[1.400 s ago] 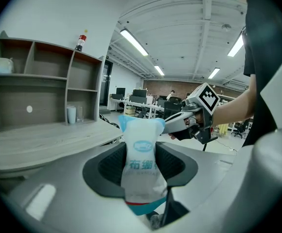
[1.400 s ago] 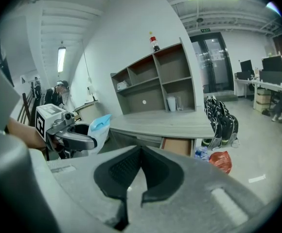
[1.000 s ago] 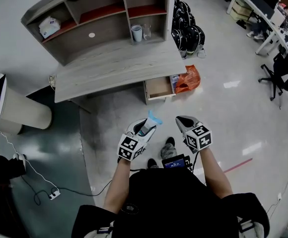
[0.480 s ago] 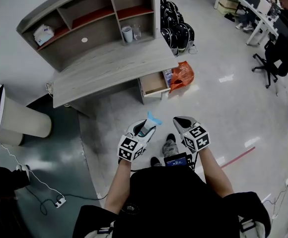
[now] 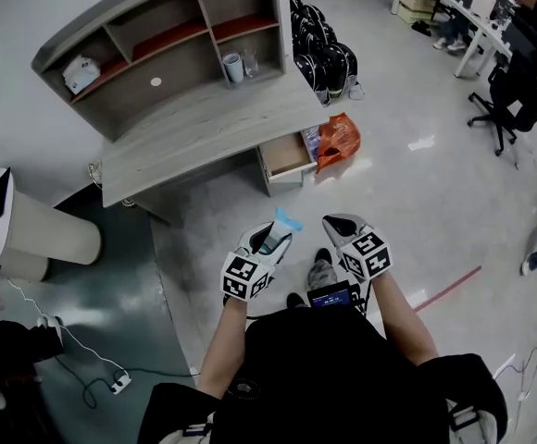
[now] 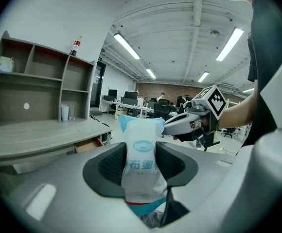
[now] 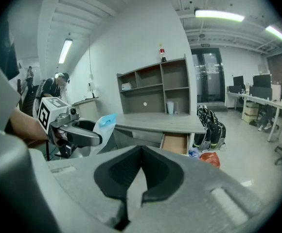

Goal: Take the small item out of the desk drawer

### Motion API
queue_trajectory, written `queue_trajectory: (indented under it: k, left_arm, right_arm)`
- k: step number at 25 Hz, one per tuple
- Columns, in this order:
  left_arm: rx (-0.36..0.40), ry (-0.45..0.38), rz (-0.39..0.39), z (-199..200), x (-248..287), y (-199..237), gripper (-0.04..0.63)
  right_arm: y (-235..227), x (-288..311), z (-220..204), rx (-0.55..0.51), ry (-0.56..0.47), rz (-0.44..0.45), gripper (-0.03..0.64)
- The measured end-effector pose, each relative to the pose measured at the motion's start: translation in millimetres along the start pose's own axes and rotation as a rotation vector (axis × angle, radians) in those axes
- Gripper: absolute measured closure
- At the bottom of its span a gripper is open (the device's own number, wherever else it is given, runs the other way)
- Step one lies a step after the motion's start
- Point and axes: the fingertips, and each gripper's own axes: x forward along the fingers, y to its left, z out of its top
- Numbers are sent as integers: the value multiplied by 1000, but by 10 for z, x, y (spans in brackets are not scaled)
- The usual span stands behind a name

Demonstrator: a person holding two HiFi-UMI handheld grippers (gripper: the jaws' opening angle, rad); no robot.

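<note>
My left gripper (image 5: 270, 240) (image 6: 142, 163) is shut on a small white packet with a blue top (image 5: 282, 223) (image 6: 141, 152) (image 7: 103, 125), held upright in front of me, well away from the desk. My right gripper (image 5: 341, 231) (image 7: 140, 174) is shut with nothing between its jaws, level with the left one and a short way to its right. The grey wooden desk (image 5: 208, 123) (image 7: 163, 122) stands ahead, its small drawer (image 5: 287, 155) (image 7: 175, 143) pulled open under the right end. The drawer's inside looks bare in the head view.
A hutch with shelves (image 5: 171, 40) sits on the desk, holding a cup (image 5: 233, 66) and a tissue pack (image 5: 80, 74). An orange bag (image 5: 338, 140) and several black backpacks (image 5: 324, 58) lie right of the drawer. A white cylinder (image 5: 37, 234) stands left; office desks and chairs (image 5: 518, 81) far right.
The desk has slid slightly in the head view as the head camera shifted. Both grippers keep their places, the packet still held in the left one.
</note>
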Motion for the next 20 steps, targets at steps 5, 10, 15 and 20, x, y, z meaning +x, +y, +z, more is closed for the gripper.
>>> queue_trajectory:
  k: [5,10,15,20]
  left_arm:
    - [7,1,-1,3,-10,-7,403]
    - [15,8,-10,6,-6,-35,403]
    - [18,10,-11,-4,12,-70,403]
    - [20,15,-13,-13,27,-80,403]
  right_arm:
    - [11,-10,17,1,-10,-2,620]
    - [9,-39,32,10,-17,-3,620]
    - [-5,-74,22,13,-24,-5,620]
    - [-19,-95,12,19,-25,-8,620]
